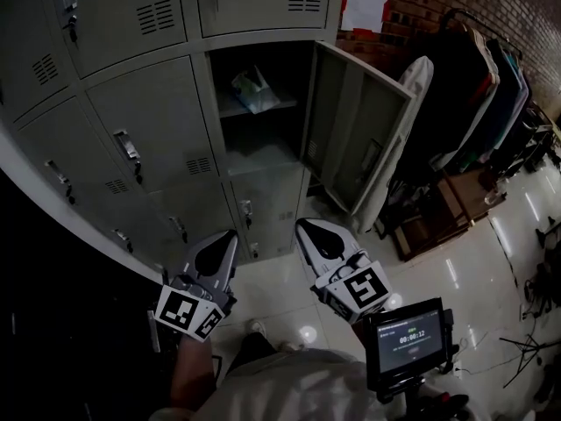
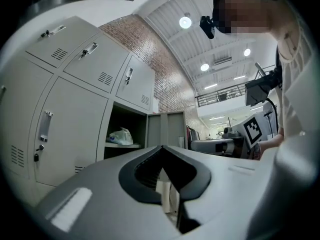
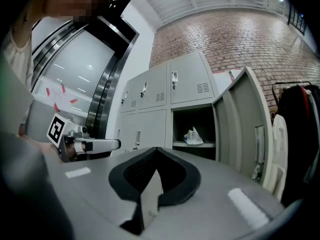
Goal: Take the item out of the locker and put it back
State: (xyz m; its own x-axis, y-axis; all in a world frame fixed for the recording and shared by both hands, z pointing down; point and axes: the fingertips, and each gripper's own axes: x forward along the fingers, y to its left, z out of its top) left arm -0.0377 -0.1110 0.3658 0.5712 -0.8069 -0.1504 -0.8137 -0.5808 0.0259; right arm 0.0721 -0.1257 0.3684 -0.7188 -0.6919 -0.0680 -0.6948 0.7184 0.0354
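A crumpled white plastic bag (image 1: pixel 254 90) lies on the shelf inside the open locker (image 1: pixel 263 160); it also shows as the bag (image 2: pixel 121 136) in the left gripper view and the bag (image 3: pixel 194 135) in the right gripper view. The locker door (image 1: pixel 355 139) is swung wide to the right. My left gripper (image 1: pixel 232 233) and right gripper (image 1: pixel 301 224) hang side by side low in front of the lockers, well short of the opening. The left gripper (image 2: pixel 160 147) has its jaws together with nothing in them. The right gripper (image 3: pixel 156 149) is likewise shut and empty.
Closed grey lockers (image 1: pixel 145 134) surround the open one. A white board (image 1: pixel 405 130) leans just behind the door, with a clothes rack (image 1: pixel 491 86) and a low wooden stand (image 1: pixel 438 222) further right. A small screen (image 1: pixel 408 336) rides by my right hand. The floor is glossy tile.
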